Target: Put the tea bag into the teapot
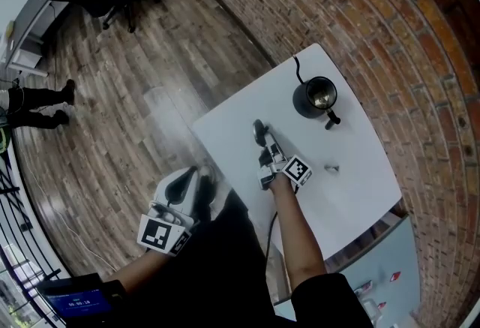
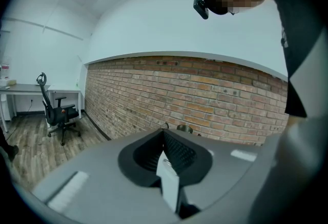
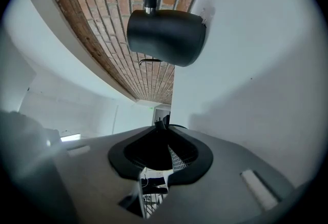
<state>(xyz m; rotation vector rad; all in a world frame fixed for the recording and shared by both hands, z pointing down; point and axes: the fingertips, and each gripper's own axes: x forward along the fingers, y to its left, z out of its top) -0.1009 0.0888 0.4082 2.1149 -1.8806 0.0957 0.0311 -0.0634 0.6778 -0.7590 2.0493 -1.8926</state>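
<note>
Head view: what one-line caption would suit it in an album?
Right hand-held gripper poised above a white table bearing a black teapot and a small tea bag.

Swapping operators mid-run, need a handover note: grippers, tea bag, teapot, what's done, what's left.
Left gripper: jaws together, empty, held beside the table, not over it.
Right gripper: jaws look together, nothing seen between them; over the white table, facing the teapot.
Teapot: upright at the table's far side, top looks open.
Small pale item, probably the tea bag: lying on the table, right of the right gripper, apart from the teapot.
Done: nothing visible.
Left: pick up the bag, drop it into the teapot.
</note>
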